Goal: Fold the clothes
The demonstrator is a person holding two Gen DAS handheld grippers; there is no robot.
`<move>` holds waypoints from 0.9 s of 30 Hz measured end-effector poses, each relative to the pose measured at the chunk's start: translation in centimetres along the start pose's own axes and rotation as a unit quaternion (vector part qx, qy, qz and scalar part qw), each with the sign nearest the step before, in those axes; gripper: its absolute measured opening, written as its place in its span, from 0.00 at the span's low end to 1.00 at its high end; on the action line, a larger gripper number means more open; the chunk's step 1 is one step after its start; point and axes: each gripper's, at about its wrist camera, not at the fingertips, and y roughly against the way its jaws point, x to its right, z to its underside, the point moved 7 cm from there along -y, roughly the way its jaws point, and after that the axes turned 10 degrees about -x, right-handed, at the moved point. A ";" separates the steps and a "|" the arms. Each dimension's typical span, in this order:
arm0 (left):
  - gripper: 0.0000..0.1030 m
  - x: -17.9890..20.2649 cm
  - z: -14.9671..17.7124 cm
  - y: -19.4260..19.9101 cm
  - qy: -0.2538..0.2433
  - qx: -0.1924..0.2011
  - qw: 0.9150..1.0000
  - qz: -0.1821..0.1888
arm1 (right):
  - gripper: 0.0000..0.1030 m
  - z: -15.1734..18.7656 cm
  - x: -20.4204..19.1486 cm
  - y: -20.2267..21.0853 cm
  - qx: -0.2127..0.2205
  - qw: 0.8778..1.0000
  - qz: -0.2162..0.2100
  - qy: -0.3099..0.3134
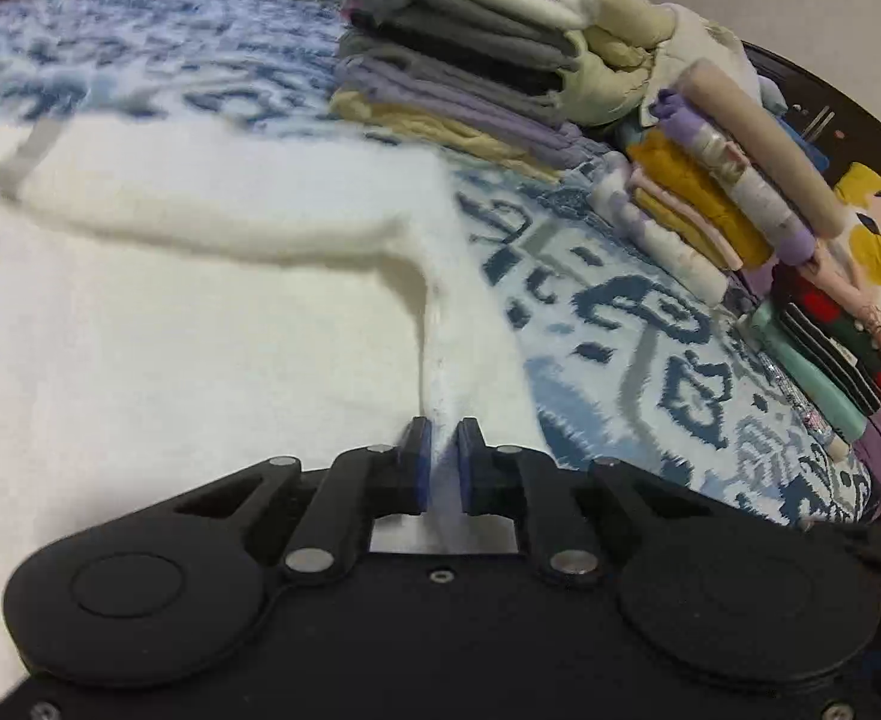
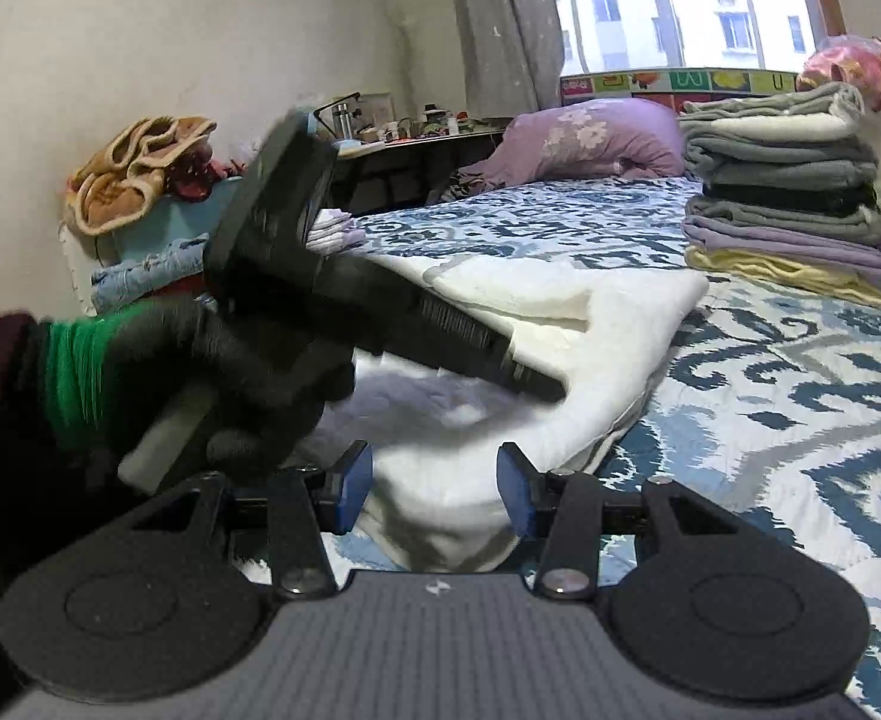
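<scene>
A white fleecy garment (image 1: pixel 200 324) lies spread on the patterned bed, with one part folded over itself. My left gripper (image 1: pixel 443 429) is shut on a raised ridge of its fabric near the right edge. In the right wrist view the same garment (image 2: pixel 608 324) lies ahead, and the left gripper (image 2: pixel 539 387), held by a gloved hand (image 2: pixel 212 372) with a green cuff, points down onto it. My right gripper (image 2: pixel 434 495) has the garment's thick near corner filling the gap between its blue pads (image 2: pixel 515 498), which press on it.
A tall stack of folded grey, purple and yellow clothes (image 1: pixel 464 60) (image 2: pixel 788 192) stands on the blue-patterned bedspread (image 1: pixel 638 324). A second pile of rolled and folded items (image 1: pixel 734 204) lines the bed's right edge. A purple pillow (image 2: pixel 590 138) and a cluttered desk (image 2: pixel 404 132) lie beyond.
</scene>
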 end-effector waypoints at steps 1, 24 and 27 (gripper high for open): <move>0.09 0.0 0.0 0.2 0.003 0.003 1.000 0.001 | 0.45 0.0 0.2 -0.1 0.000 1.000 0.002 -0.002; 0.26 4.4 -7.7 -1.3 -0.140 0.047 0.985 -0.084 | 0.43 0.3 -0.6 -4.2 -0.047 0.998 0.038 0.014; 0.25 1.6 -7.6 -4.5 -0.113 -0.009 0.987 -0.117 | 0.43 0.3 -0.5 -4.4 -0.048 0.998 0.036 0.012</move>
